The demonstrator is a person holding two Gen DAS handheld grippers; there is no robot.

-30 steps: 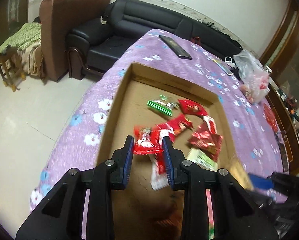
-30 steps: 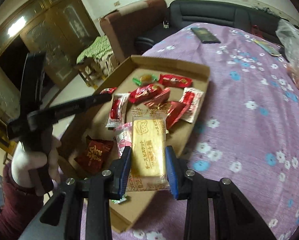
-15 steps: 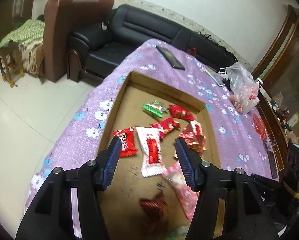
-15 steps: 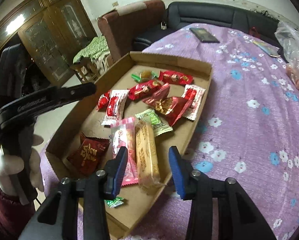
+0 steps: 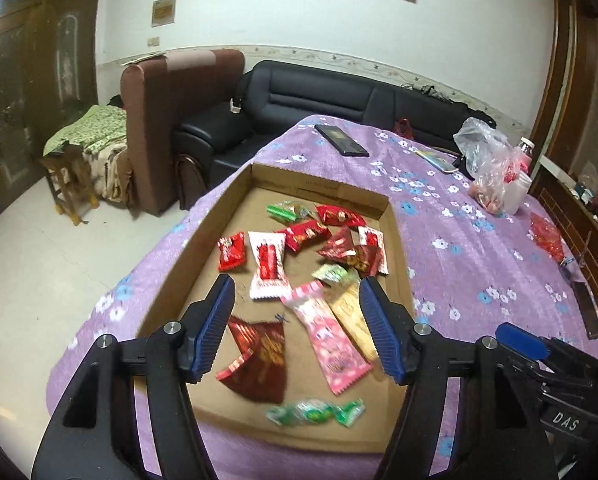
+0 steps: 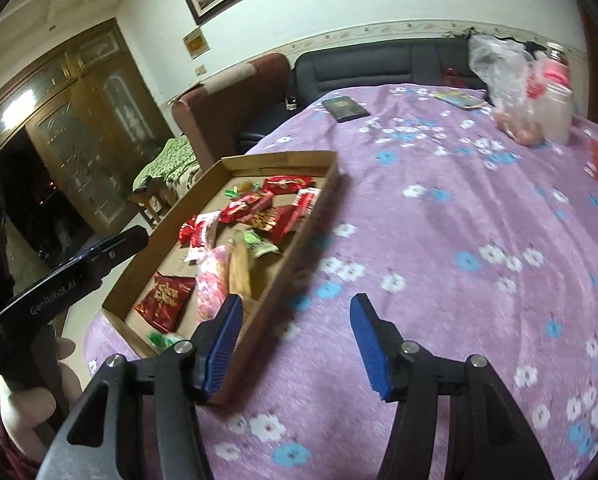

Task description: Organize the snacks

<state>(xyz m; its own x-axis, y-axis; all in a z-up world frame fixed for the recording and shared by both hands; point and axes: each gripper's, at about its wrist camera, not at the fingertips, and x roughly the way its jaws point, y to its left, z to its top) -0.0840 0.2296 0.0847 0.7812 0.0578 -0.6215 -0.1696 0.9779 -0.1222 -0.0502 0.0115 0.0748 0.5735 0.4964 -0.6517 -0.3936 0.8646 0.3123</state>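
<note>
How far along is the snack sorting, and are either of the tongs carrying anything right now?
Done: about a dozen wrapped snacks, including the pink packet and the tan biscuit bar, lie in the shallow cardboard tray. In hand: nothing; the left tongs and right tongs are both empty, jaws opening. Left: the clear plastic bag of red snacks and a loose red packet sit on the purple flowered tablecloth.

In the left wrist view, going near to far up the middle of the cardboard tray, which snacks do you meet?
Green twist-wrapped candy → pink packet → pale green packet → red packet by the far wall.
</note>
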